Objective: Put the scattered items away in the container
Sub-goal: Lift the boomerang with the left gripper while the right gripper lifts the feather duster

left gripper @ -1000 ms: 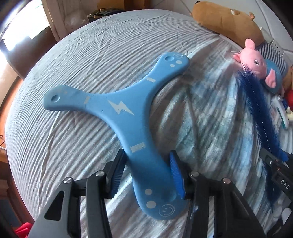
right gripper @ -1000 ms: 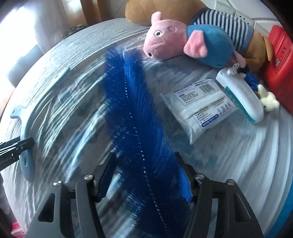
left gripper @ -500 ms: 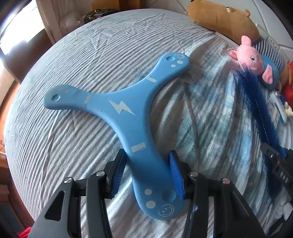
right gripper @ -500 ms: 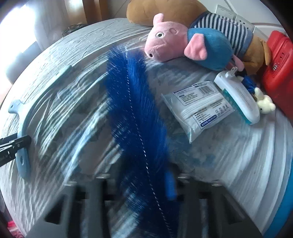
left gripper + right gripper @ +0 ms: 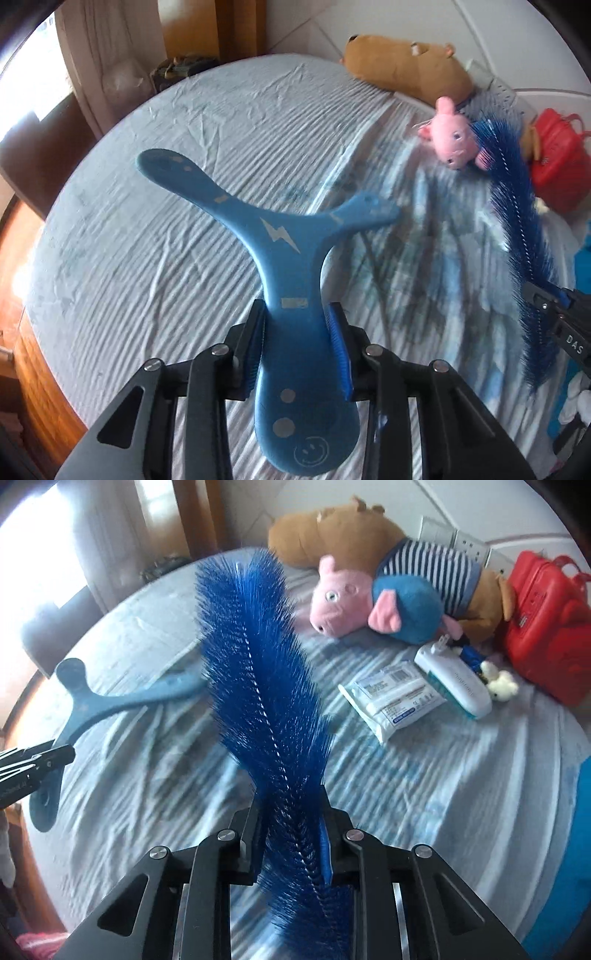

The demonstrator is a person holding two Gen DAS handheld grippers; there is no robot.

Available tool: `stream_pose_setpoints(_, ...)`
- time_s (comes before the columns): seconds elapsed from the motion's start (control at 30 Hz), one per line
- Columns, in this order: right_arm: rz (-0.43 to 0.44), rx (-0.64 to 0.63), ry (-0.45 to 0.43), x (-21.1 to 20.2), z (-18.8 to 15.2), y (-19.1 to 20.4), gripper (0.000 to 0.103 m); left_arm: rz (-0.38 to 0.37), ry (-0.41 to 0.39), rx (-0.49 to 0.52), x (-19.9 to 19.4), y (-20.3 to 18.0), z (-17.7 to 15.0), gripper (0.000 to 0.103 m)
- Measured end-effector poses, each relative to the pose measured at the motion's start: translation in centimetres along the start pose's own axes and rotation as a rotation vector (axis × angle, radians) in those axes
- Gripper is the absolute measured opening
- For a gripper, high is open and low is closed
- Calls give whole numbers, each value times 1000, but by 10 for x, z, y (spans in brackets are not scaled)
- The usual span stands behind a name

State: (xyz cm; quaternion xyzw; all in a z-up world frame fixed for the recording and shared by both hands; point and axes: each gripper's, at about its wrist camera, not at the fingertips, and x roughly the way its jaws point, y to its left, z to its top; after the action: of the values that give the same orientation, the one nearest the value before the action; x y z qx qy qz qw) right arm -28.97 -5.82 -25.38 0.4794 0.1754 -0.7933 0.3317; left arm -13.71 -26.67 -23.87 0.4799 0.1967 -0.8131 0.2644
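The blue 3-armed boomerang (image 5: 291,254) is clamped by 1 of its arms between the pads of the left gripper (image 5: 297,354), whose jaws are closed on it. It hangs clear of the bed sheet (image 5: 166,266), its other 2 arms spread out ahead, a white lightning bolt at its centre and a smiley face on the held arm's tip. From the right wrist view the same boomerang (image 5: 110,705) shows edge-on at the left, above the sheet, with the left gripper's fingers (image 5: 40,760) on it.

The long blue bristle brush (image 5: 266,709), with a twisted wire core, stands up out of the right gripper (image 5: 290,842); its jaws are closing and already press on the bristles near the lower end. In the left wrist view that brush (image 5: 517,225) rises at the right, off the bed, held by the right gripper (image 5: 550,306).

Further back on the bed lie a pink pig plush (image 5: 369,602) in a blue body, resting against a large brown plush (image 5: 354,535) with a striped shirt. Just beside them are a white sealed packet (image 5: 391,698), a white and teal device (image 5: 454,679) and a tiny white toy figure (image 5: 502,683). A red case (image 5: 546,627) with a handle stands at the right. Something bright blue (image 5: 576,849) shows at the right edge; what it is, I cannot tell.
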Motion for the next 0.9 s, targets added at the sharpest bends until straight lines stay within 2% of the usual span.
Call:
stream_pose_setpoints(0.13,8,18,-15,-1,7,20,25,-9,-35,30,-21,-1,1,31)
stream_pose_setpoints(0.27,18,48,10,8,1,24,30,-16,1,51,-17,5,-6,31)
stream_pose_setpoints(0.37,-13,45,37,12,-9,33,30,-27,34,58,-11,17,-15,31)
stream_pose_setpoints(0.4,-8,44,45,12,-13,35,28,-31,41,60,-9,20,-17,31)
stream_pose_setpoints(0.43,-3,46,49,13,-16,39,20,-36,44,60,-8,22,-18,31)
stream_pose_setpoints(0.5,-5,48,55,14,-19,45,10,-46,47,67,-5,26,-19,31)
stream_pose_setpoints(0.67,-53,53,78,19,-27,52,13,-64,82,68,13,34,-24,31)
stream_pose_setpoints(0.7,-61,48,74,18,-28,53,21,-66,88,66,16,35,-26,31)
stream_pose_setpoints(0.73,-69,40,77,18,-28,52,35,-66,96,66,19,35,-28,31)
stream_pose_setpoints(0.77,-72,30,82,20,-28,52,44,-67,105,62,24,36,-31,31)
stream_pose_setpoints(0.8,-75,21,88,22,-28,51,61,-68,115,56,28,37,-34,31)
stream_pose_setpoints(0.83,-77,13,93,25,-27,50,69,-68,123,54,32,38,-36,31)
stream_pose_setpoints(0.9,-81,-6,102,33,-25,49,69,-65,135,52,38,38,-39,31)
